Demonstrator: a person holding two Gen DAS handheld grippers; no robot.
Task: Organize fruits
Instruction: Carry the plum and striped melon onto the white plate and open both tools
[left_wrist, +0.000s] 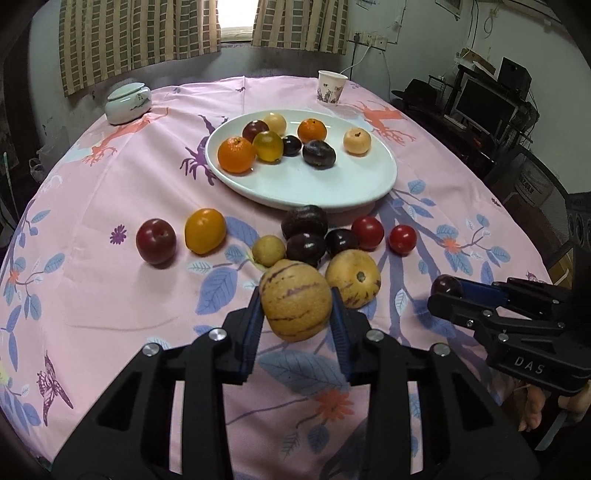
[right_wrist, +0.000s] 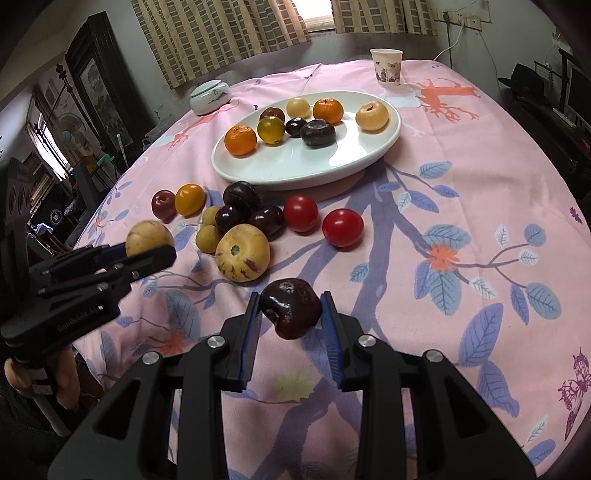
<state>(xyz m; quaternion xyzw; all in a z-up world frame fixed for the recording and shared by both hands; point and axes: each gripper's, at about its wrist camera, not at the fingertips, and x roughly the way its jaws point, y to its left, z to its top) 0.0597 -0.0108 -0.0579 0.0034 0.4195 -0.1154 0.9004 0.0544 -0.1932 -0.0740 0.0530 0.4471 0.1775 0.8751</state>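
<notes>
Nearest your left camera, the left gripper (left_wrist: 297, 306) has its fingers (left_wrist: 255, 317) closed on a yellow melon with purple stripes (left_wrist: 295, 301) — the pads press its two sides and it hangs clear of the pink floral tablecloth (left_wrist: 110, 295) that covers the table. In your right camera the right gripper (right_wrist: 290, 310) is clamped the same way on a dark plum (right_wrist: 290, 308), which also sits above the cloth. You can see each tool from the other camera: the right one at the right edge of the left view with the plum at its tip, the left one at the left edge of the right view with the melon. Just beyond the held melon a second striped melon (left_wrist: 352, 277) lies on the cloth, touching a cluster of dark plums (left_wrist: 304, 236) and a small tan fruit (left_wrist: 269, 251). Two red tomatoes (left_wrist: 384, 233) lie just right of that cluster; a red plum (left_wrist: 156, 240) and an orange fruit (left_wrist: 205, 230) lie to its left, apart from it. Farther back the white plate (left_wrist: 314, 184) carries two tangerines (left_wrist: 236, 154), several dark plums and pale round fruits. A paper cup (left_wrist: 331, 88) and a lidded ceramic jar (left_wrist: 127, 102) stand near the far edge — well apart from the fruit.
</notes>
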